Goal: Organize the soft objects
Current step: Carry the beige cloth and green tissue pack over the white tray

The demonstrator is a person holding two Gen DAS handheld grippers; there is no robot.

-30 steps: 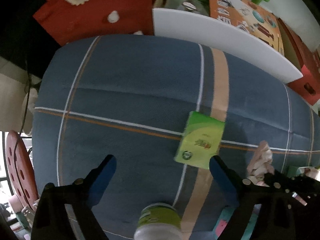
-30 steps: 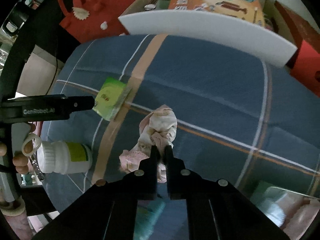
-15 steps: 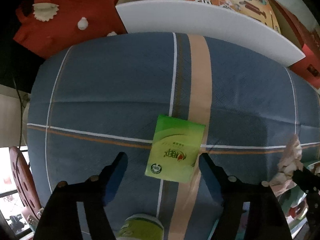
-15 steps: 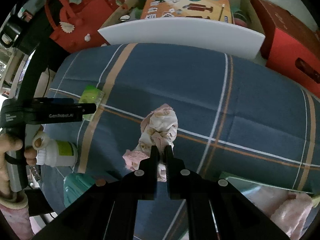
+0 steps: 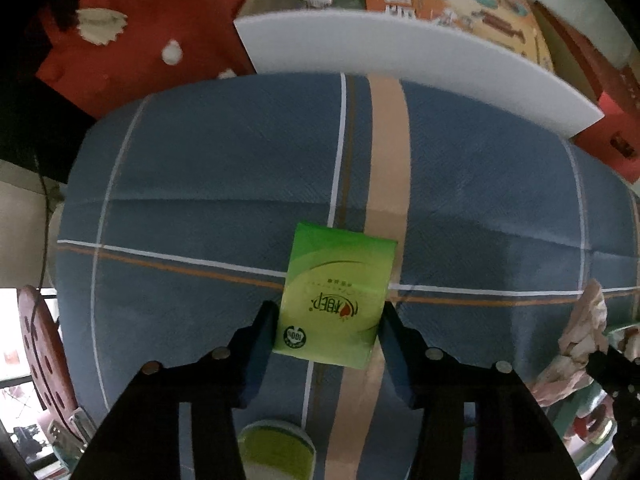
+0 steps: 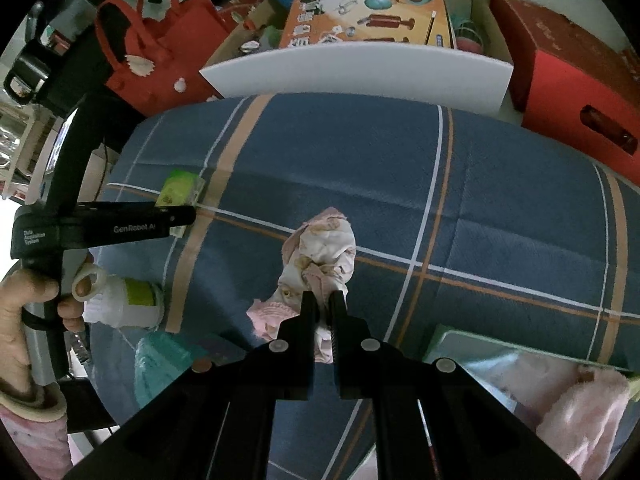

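left wrist: left gripper (image 5: 328, 320) wide open, empty, astride the near end of the green tissue pack (image 5: 336, 296), long axis pointing away | right wrist: right gripper (image 6: 323, 304) clamped on pink cloth (image 6: 320, 256) above the blue blanket (image 6: 500, 200)

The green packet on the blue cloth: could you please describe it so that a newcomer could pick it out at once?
Find the blue plaid cloth with its broad peach stripe. Beside that stripe, between the open fingers of the left gripper, lies the green packet. It is the only flat, bright green rectangle there, unlike the crumpled pink cloth in the right gripper.
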